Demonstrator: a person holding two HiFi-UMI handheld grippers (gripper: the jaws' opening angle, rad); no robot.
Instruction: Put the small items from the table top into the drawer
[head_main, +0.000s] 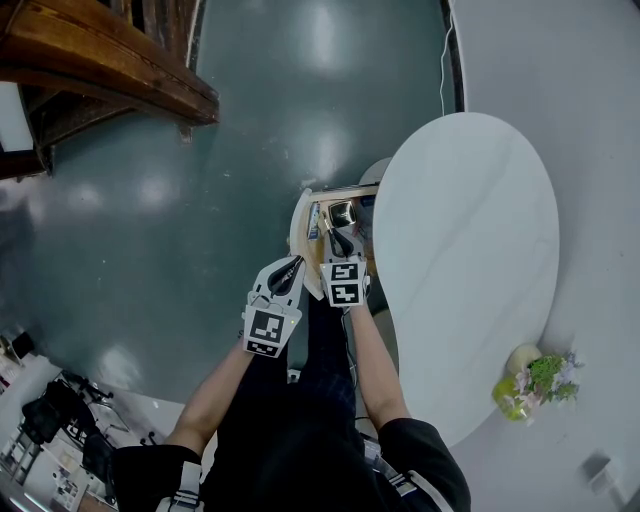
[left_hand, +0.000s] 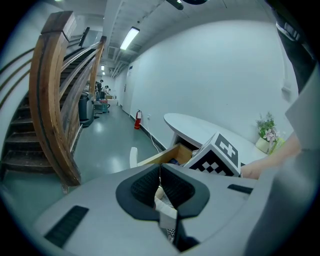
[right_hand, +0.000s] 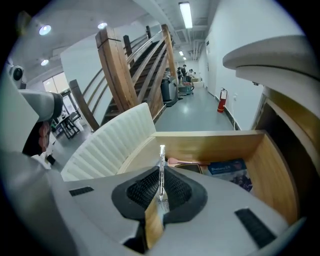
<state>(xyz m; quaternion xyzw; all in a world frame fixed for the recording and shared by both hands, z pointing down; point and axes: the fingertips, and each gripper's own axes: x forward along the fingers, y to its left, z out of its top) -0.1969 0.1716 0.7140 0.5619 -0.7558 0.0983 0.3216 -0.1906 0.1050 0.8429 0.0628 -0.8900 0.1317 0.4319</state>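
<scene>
Pinching a thin stick between jaws that are almost fully together, the right gripper hangs over the open drawer, with the stick's far end poking out past the fingertips and pointing down into it. The left gripper is closed on nothing I can make out and sits just beside the ribbed drawer front. The chief risk, as I judge it, lies in the grip: the stick is slim and looks smooth, and so narrow a thing can pivot or slide between the pads if its tip knocks anything on the way in. The table overhangs the drawer closely on the right, so a careless approach could catch the gripper or the stick on that edge. Letting go from too high could make the stick bounce or roll; it might land across the booklet and the other things already inside, lean against a wall and jam when the drawer shuts, or hop over the front to the floor. The idle left gripper could also nudge the front and shift the drawer under the drop. Only a flower pot shows on the table top.
</scene>
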